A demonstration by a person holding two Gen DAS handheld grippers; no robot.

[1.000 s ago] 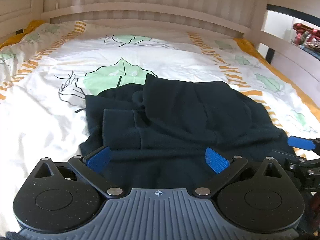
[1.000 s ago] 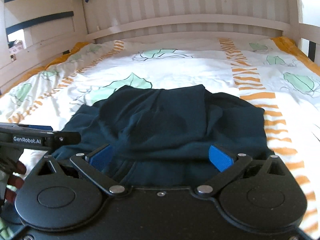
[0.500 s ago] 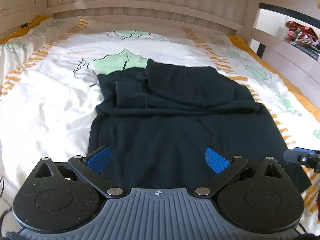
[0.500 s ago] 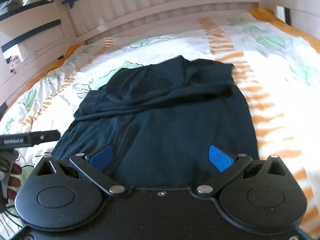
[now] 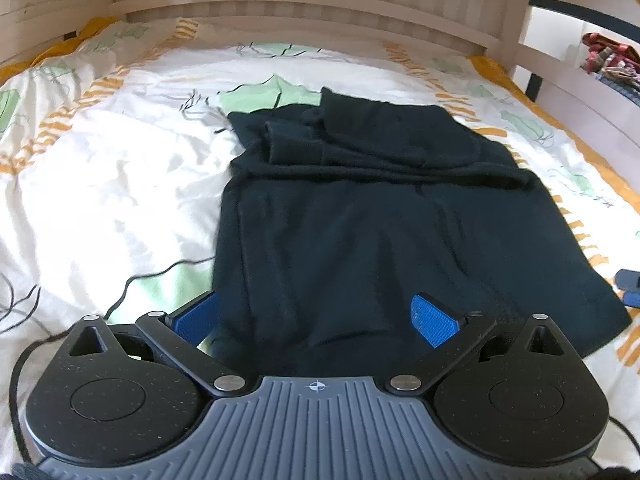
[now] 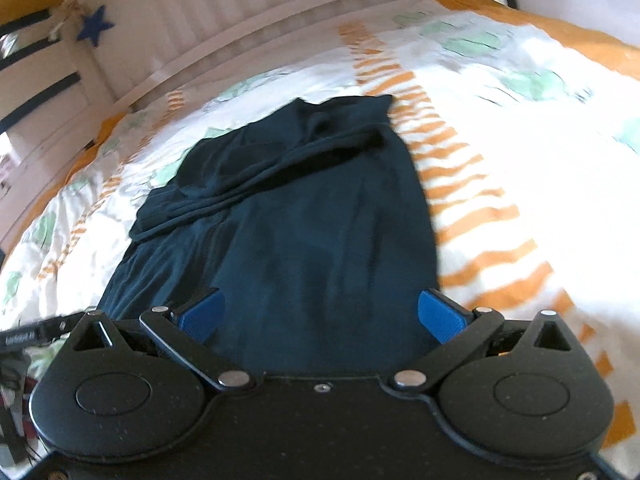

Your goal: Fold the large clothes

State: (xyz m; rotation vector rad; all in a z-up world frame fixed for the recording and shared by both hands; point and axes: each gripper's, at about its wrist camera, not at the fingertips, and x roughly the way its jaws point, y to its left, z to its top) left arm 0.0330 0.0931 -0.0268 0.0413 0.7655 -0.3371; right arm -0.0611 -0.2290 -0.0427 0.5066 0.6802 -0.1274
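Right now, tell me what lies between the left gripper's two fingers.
Only the dark garment, spread on the bedsheet, shows between the open left gripper fingers, in the left wrist view.

A white duvet (image 5: 120, 184) printed with green leaves and orange stripes covers the bed. A slatted pale wooden headboard (image 5: 304, 4) stands at twelve o'clock. A blue star (image 6: 96, 28) hangs at ten o'clock.

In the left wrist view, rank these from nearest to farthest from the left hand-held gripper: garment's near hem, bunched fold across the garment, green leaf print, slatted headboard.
From the left hand-held gripper:
1. Near hem, between its fingers.
2. Bunched fold, mid-garment.
3. Green leaf print, beyond the garment, left of centre.
4. Slatted headboard, at the bed's far end.
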